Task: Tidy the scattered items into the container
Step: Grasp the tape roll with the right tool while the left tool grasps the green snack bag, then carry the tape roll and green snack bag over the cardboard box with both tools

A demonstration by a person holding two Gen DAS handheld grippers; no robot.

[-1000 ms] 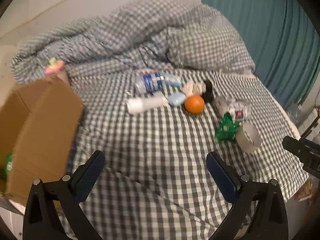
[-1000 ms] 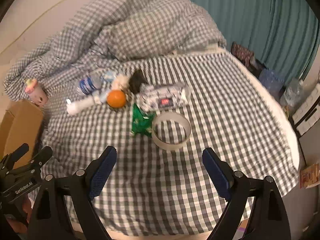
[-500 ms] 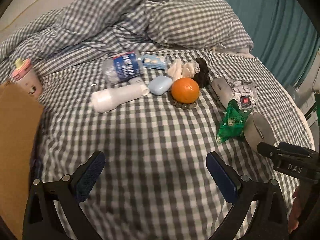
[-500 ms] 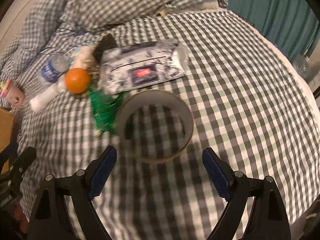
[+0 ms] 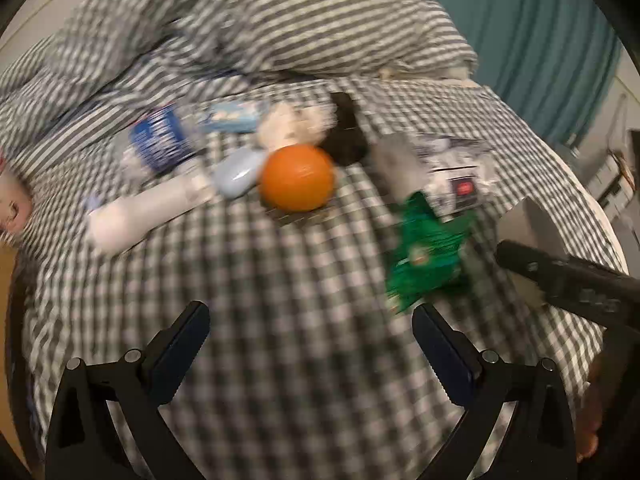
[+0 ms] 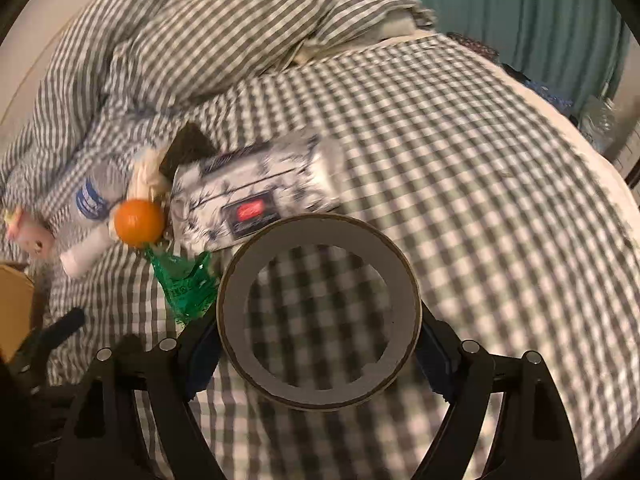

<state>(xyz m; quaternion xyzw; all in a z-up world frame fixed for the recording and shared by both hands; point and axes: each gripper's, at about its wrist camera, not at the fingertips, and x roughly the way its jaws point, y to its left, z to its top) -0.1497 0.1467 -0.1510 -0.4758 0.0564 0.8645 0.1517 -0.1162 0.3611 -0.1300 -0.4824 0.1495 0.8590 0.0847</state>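
Scattered items lie on a checked bed. In the left wrist view: an orange (image 5: 297, 177), a white bottle (image 5: 148, 208), a water bottle (image 5: 162, 144), a pale blue case (image 5: 237, 172), a green wrapper (image 5: 428, 256) and a tissue pack (image 5: 452, 172). My left gripper (image 5: 308, 340) is open and empty, short of the orange. In the right wrist view a tape roll (image 6: 319, 312) sits between the fingers of my right gripper (image 6: 316, 344), which is open around it. The orange (image 6: 139, 222), green wrapper (image 6: 186, 284) and tissue pack (image 6: 256, 196) lie beyond. A cardboard box (image 6: 14, 312) shows at the left edge.
A crumpled checked duvet and pillow (image 6: 240, 40) pile up at the back. A teal curtain (image 5: 540, 40) hangs at the right. A pink cup (image 6: 26, 232) stands near the box. The right gripper (image 5: 568, 280) shows at the right of the left wrist view.
Both grippers have moved forward toward the items. The right gripper has come down around the tape roll, its fingers now on either side of it. The left is nearer the orange.
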